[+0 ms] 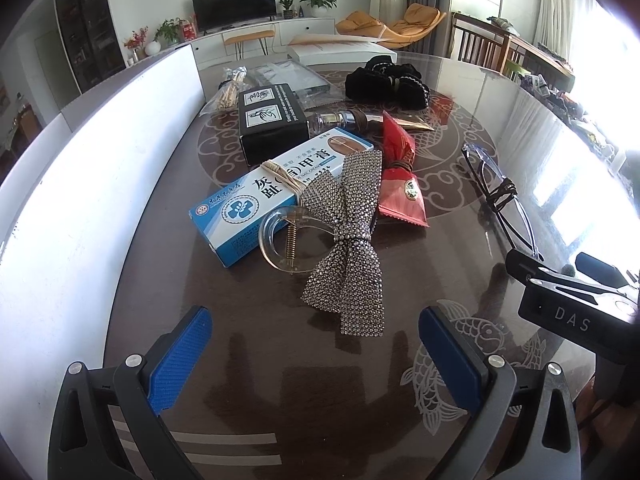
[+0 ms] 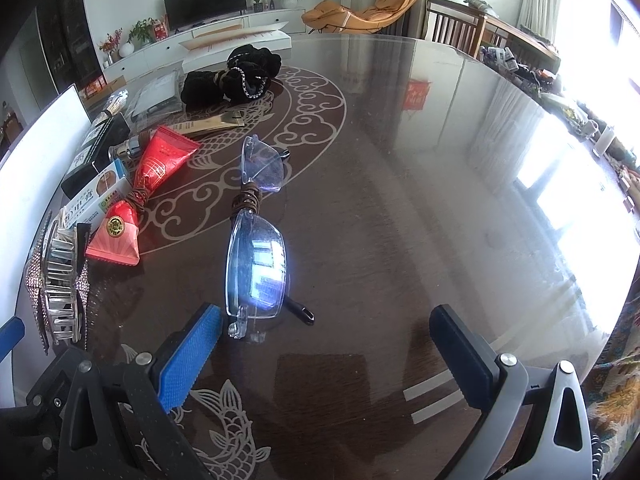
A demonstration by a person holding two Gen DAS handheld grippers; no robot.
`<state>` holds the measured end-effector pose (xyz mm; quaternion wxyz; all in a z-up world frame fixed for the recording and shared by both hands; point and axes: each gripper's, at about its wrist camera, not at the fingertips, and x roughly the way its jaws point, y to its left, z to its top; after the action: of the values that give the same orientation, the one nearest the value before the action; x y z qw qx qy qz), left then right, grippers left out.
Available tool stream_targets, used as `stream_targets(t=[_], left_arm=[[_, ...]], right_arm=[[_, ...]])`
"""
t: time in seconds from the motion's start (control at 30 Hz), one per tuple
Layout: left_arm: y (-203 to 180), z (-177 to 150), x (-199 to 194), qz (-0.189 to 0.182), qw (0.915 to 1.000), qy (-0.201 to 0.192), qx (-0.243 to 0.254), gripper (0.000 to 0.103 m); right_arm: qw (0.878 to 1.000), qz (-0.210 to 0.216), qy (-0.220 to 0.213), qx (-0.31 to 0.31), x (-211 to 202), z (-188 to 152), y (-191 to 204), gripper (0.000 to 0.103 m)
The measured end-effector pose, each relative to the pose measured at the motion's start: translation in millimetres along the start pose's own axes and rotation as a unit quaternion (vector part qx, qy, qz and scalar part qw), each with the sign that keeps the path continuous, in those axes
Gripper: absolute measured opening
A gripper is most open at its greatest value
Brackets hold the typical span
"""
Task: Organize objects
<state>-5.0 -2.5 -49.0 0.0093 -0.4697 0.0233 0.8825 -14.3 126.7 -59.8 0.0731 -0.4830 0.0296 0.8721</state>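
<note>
Glass-smooth and glossy, the dark table point(image 2: 400, 200) with its pale fish pattern could let the folded spectacles point(image 2: 256, 256) skate away if the right gripper point(image 2: 324, 344), jaws wide and empty just short of them, nudges a lens. The left gripper point(image 1: 314, 344), equally wide, hovers before the rhinestone bow clip point(image 1: 344, 232) leaning on a blue box point(image 1: 272, 188). Behind, a bright living room with a television.

You see a dark brown table point(image 1: 500, 92) inlaid with pale cloud scrolls and scaled fish. On it lie a blue-and-white box point(image 1: 256, 196) with black characters, a silver rhinestone-studded bow clip point(image 1: 348, 236), a red packet point(image 1: 400, 184) with a gold emblem, a black box point(image 1: 272, 120) and clear glasses point(image 2: 258, 240). Your finger pads point(image 1: 180, 360) are bright blue.
</note>
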Motion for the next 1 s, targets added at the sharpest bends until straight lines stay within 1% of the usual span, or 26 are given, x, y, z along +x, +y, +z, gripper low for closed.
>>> stream_targets(t=[0.6,1.0], left_arm=[[11.3,1.3,-6.0,-0.004,1.0000,0.001,-0.006,0.103],[5.6,7.0,-26.7,-0.017,0.9997,-0.018,0.002,0.103]], right_arm=[[1.000,0.005,0.003,0.003,1.7,0.2,-0.9,0.103],[1.000,0.005,0.003,0.003,2.0,0.3,-0.7,0.103]])
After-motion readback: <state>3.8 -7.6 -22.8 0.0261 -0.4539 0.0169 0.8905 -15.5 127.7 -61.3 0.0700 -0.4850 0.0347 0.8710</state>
